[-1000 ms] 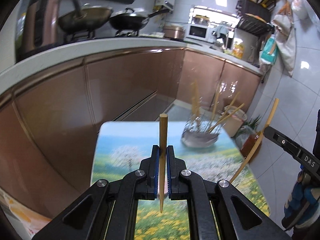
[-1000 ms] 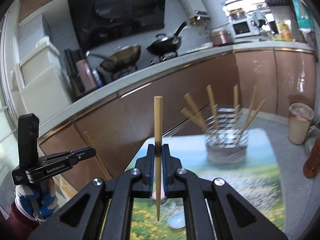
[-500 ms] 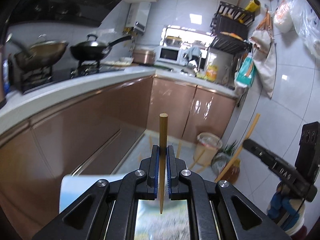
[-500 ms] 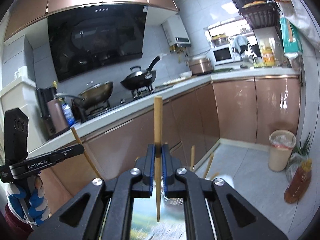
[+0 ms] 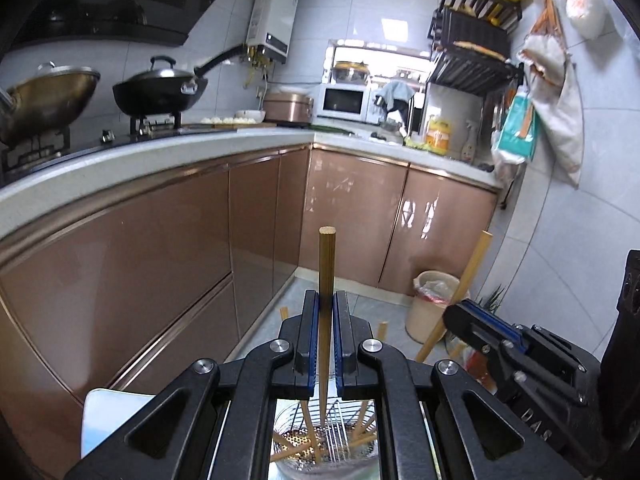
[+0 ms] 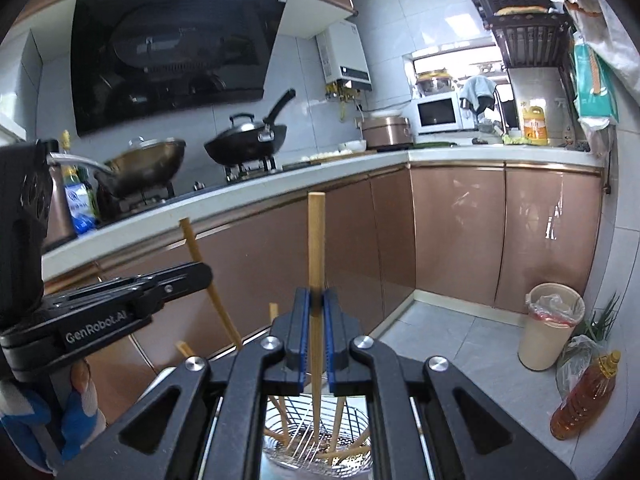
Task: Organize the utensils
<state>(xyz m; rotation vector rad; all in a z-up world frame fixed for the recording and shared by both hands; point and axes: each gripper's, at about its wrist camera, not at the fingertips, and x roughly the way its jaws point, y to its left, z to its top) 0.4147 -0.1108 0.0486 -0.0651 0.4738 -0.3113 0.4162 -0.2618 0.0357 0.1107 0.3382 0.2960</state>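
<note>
My left gripper (image 5: 327, 340) is shut on a wooden chopstick (image 5: 326, 276) held upright, its lower end above the wire utensil holder (image 5: 325, 440), which holds several chopsticks. My right gripper (image 6: 316, 336) is shut on another wooden chopstick (image 6: 315, 248), also upright, its lower end over the same holder (image 6: 316, 438). The right gripper with its chopstick (image 5: 466, 284) shows at the right of the left wrist view. The left gripper (image 6: 120, 304) with its chopstick (image 6: 200, 268) shows at the left of the right wrist view. The holder's base is hidden by the gripper bodies.
The holder stands on a small table (image 5: 108, 412) with a printed top. Brown kitchen cabinets (image 5: 200, 264) and a white counter (image 5: 120, 160) with woks lie behind. A bin (image 6: 548, 324) and an oil bottle (image 6: 584, 396) stand on the tiled floor at the right.
Both grippers have moved forward and tilted up, coming right over the holder, each still holding its chopstick. The two grippers are now closer to each other.
</note>
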